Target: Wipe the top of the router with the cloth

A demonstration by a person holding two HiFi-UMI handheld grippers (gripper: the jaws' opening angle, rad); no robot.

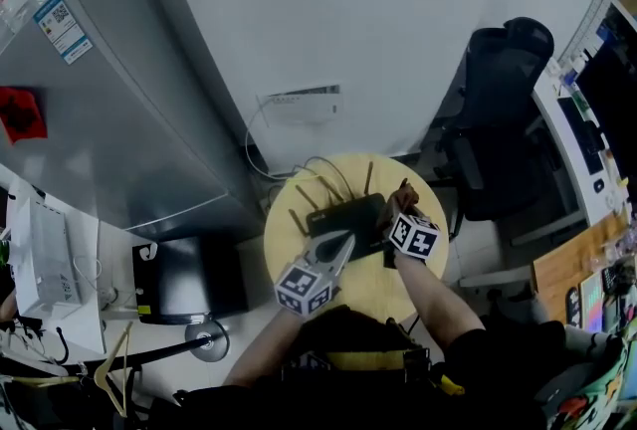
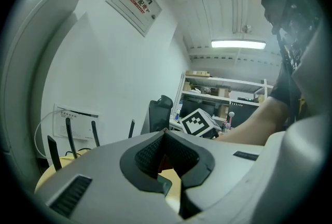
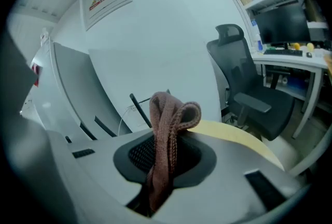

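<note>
Right gripper: jaws clamped on the cloth, a brownish knit rag pinched at a fold, with a loop standing out past the tips.
- Cloth looks soft, limp and light. It should drape and drag rather than push. The free loop is the part to lay on the router, and the grip near the fold seems sound.

Left gripper: jaws together at the tips, nothing seen held.

Router: black, flat, on the round yellow table, with the antennas upright.
- Probably light plastic, apt to skid under a wipe. The near edge is a fair place to steady it, and the antennas crowd the far side.

Hard to make out:
- In the head view the grippers cover much of the router's top.
- The gripper views show only antennas, not the body.
- Cannot tell whether the cloth touches the router.
</note>
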